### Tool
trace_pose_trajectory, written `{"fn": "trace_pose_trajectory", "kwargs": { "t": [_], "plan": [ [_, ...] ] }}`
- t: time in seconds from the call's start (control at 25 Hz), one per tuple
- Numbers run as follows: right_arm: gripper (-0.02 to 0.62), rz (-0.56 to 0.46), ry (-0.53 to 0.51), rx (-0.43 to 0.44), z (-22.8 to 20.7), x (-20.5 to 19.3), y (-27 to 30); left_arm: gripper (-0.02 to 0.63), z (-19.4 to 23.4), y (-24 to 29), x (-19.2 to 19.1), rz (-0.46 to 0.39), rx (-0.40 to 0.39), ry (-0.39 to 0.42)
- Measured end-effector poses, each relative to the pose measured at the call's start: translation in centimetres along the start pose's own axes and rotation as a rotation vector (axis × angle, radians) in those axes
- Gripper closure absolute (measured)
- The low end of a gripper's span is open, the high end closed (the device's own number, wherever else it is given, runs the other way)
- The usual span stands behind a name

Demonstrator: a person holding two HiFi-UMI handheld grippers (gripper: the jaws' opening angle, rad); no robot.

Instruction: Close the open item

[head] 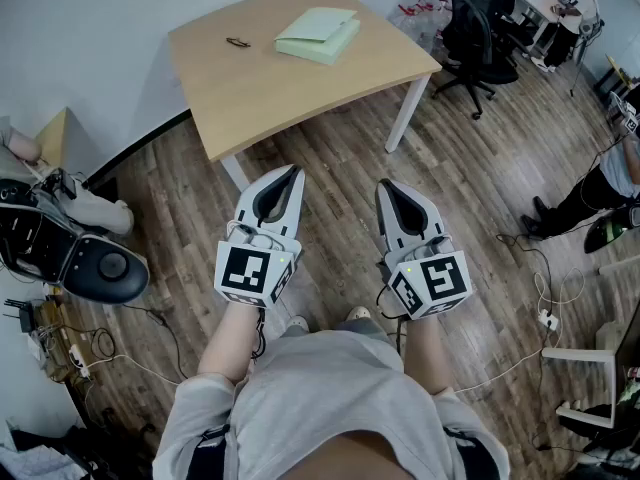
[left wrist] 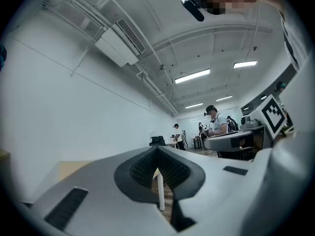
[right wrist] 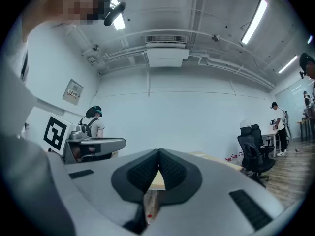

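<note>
L gripper [head: 292,172] & R gripper [head: 386,186] are held side by side, level, in front of the person's body. They're over the wood floor [head: 470,188], tips pointing toward the table [head: 250,93]. Both are clenched: in each gripper view the dark ribbed pads [left wrist: 141,168] meet at the tips w/ nothing btwn them. Only a bit of the table shows through the gap lower down. Neither gripper touches anything.

The pale green folder [head: 318,35] lies on the far part of the table, toward its right side, well apart from both grippers. Its top cover sits askew over the lower part; can't tell how far open it is. Left of it on the same tabletop is a small dark thing [head: 238,42], too small to ID.

Black office chairs [head: 480,23] stand far right, beyond the table. A black rounded machine [head: 95,258] sits at the left edge, nearer in. Cables [head: 545,303] trail on the floor at right.
</note>
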State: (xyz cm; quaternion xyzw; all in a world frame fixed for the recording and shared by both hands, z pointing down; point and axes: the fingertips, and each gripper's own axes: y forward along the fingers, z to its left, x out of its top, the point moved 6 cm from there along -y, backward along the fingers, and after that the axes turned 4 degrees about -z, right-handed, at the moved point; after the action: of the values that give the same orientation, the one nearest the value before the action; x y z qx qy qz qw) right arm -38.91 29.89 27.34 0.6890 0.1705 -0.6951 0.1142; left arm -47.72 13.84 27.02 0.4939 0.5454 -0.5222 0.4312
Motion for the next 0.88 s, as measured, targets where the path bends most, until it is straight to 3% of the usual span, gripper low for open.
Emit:
{"fn": "trace_pose_trajectory", "kwargs": {
  "t": [0.32, 0.88],
  "plan": [
    [0.588, -0.011, 0.010, -0.003, -0.3, -0.1, 0.7, 0.592, 0.7, 0.3, -0.1, -0.003, 0.020, -0.021],
    [0.588, -0.031, 0.013, 0.043, -3.8, 0.2, 0.6, 0.592, -2.1, 3.5, -0.3, -0.007, 0.038, -0.021]
  ]
}}
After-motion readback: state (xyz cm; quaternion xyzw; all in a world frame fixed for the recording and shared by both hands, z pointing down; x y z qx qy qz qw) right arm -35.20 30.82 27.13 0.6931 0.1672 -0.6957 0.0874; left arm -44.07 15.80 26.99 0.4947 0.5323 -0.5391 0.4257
